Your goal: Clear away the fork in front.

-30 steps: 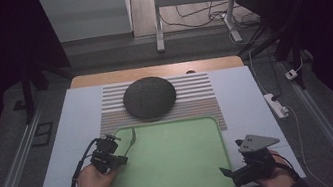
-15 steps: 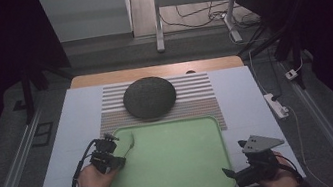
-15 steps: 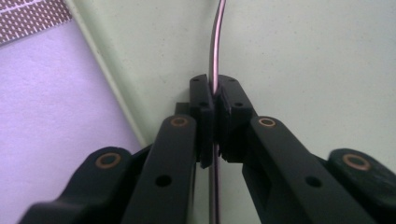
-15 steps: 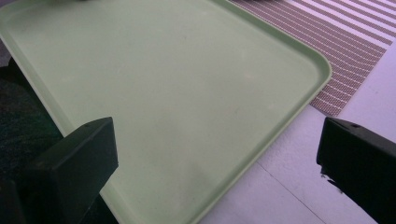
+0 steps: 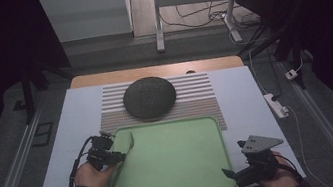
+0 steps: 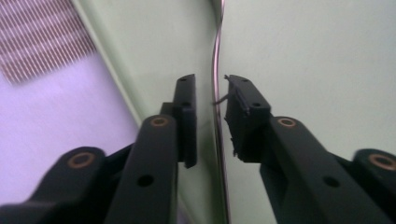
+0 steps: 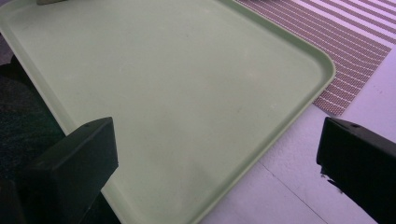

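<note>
Hovering at the left rim of the green tray (image 5: pixel 174 158), the left gripper (image 6: pixel 211 100) has just been opening, jaws parted either side of a thin metal utensil (image 6: pixel 215 60), pads off it. The right gripper (image 7: pixel 215 154) sits low at the tray's near-right corner, jaws spread wide. One tray, one utensil, one dark round plate (image 5: pixel 149 97) on one striped mat (image 5: pixel 196 100).
</note>
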Demonstrator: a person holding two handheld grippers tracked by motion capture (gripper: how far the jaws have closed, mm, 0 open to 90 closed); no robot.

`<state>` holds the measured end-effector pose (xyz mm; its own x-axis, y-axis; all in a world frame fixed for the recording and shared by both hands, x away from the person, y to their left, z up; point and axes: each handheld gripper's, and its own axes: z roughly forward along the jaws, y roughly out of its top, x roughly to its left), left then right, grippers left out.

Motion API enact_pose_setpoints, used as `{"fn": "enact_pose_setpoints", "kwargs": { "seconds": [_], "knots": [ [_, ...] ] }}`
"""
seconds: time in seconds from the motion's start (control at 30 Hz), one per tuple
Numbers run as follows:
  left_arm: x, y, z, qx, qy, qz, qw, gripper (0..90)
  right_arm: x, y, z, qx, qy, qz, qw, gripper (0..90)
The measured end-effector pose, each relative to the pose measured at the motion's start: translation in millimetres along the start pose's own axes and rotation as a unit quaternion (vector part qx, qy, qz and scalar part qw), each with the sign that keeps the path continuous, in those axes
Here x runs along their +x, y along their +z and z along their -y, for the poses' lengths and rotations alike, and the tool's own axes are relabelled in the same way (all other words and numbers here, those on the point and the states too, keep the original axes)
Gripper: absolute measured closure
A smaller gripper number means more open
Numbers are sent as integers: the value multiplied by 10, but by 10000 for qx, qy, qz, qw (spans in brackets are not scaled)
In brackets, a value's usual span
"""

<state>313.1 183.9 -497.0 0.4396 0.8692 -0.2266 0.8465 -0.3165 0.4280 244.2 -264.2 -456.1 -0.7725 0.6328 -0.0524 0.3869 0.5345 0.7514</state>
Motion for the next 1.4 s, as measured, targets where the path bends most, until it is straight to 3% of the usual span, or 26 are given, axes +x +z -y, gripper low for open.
{"fn": "enact_pose_setpoints", "kwargs": {
  "seconds": [0.1, 0.2, 0.43, 0.5, 0.6, 0.77, 1.13, 1.4],
  "knots": [
    [43, -37, -47, -223, 94, 24, 9997, 732, -1, 0, -1, 33, -4, 11, 10000, 0],
    [84, -34, -101, -294, 105, 32, 9995, 798, 2, -3, 1, 95, 46, 2, 9999, 0],
    [111, 114, -273, -159, 325, 193, 9992, 886, -4, 0, 3, 147, 93, -16, 9998, 0],
    [98, 159, -308, -124, 419, 121, 9990, 887, -4, 6, 3, 157, 92, -27, 9998, 0],
    [99, 213, -342, -91, 403, 48, 9991, 887, -8, 7, 4, 168, 111, -32, 9998, 0],
    [101, 260, -361, -57, 399, 122, 9991, 887, -8, 8, 5, 184, 108, -62, 9998, 0],
    [-42, 272, -400, -104, 641, 361, 9972, 887, -6, 17, 2, 230, 81, -93, 9997, 0],
    [-209, 333, -431, -105, 914, 588, 9940, 888, -9, 16, 2, 220, 86, -99, 9997, 0]
  ]
}}
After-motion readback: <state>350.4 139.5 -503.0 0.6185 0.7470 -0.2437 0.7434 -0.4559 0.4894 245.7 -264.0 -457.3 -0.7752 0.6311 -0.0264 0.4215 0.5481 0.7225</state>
